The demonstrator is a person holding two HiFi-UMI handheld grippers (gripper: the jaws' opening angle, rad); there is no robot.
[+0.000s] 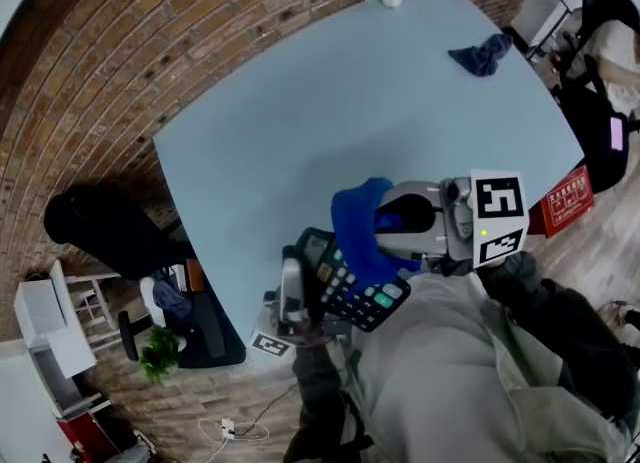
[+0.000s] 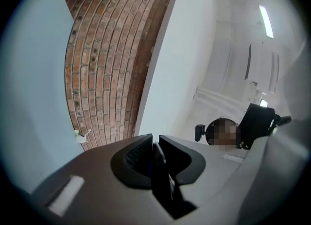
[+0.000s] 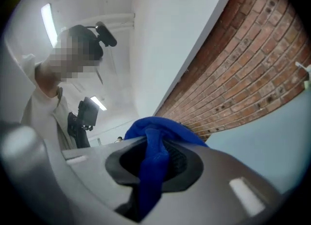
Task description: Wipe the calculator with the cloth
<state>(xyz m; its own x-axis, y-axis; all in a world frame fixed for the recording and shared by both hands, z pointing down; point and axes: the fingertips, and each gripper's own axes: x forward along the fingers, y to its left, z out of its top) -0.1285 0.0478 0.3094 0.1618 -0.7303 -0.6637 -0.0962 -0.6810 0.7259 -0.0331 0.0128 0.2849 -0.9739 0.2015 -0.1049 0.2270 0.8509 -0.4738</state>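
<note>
While our left tongs clamp the calculator and right tongs pinch the cloth, we should wipe lightly and hold steady.

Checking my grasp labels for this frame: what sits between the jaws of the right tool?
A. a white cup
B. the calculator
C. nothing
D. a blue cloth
D: in the right gripper view the right tool pinches a blue cloth between its jaws, and the head view shows that cloth laid over the calculator.
</note>
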